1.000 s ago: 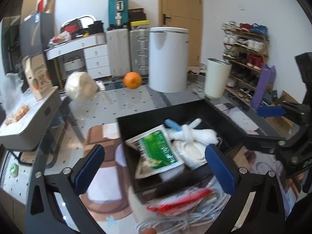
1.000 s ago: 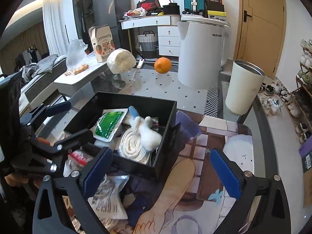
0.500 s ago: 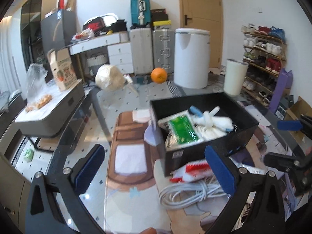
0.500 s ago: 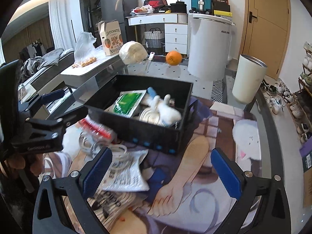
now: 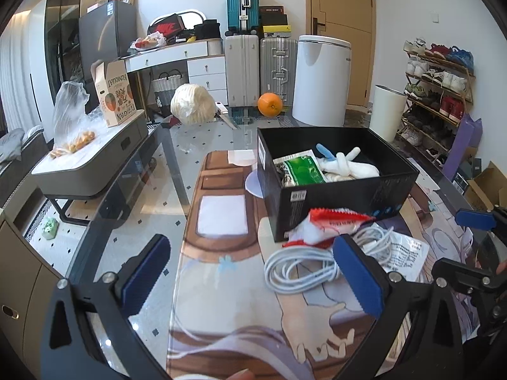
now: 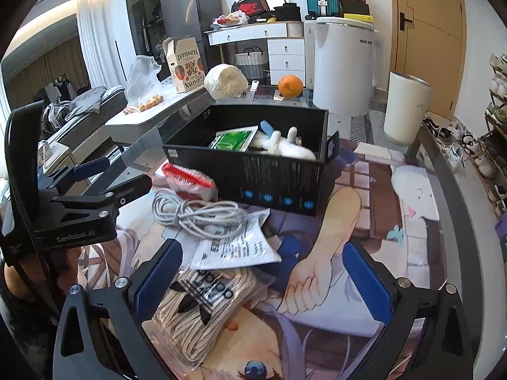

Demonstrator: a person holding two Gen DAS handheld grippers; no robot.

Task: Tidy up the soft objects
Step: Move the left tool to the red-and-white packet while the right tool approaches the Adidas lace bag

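A black box (image 5: 342,193) (image 6: 279,183) stands on the printed mat and holds a green packet (image 5: 302,169) (image 6: 233,139), a white plush toy (image 5: 351,166) (image 6: 285,145) and a coiled white rope. In front of it lie a red-and-white packet (image 5: 329,224) (image 6: 190,182), a white cable coil (image 5: 310,266) (image 6: 196,212), a white printed bag (image 6: 237,243) and a bagged beige rope (image 6: 196,310). My left gripper (image 5: 250,281) is open and empty, low over the mat before the cable. My right gripper (image 6: 259,281) is open and empty above the bagged rope.
An orange (image 5: 270,104), a wrapped cabbage (image 5: 192,108) and a knife lie at the glass table's far end. A white bin (image 5: 321,79) and a white cylinder (image 5: 388,112) stand behind. A grey side table (image 5: 92,164) with a fruit carton is at the left.
Both grippers have pulled back from the box towards me, so the loose items in front of the box now show. Both stay open and empty.
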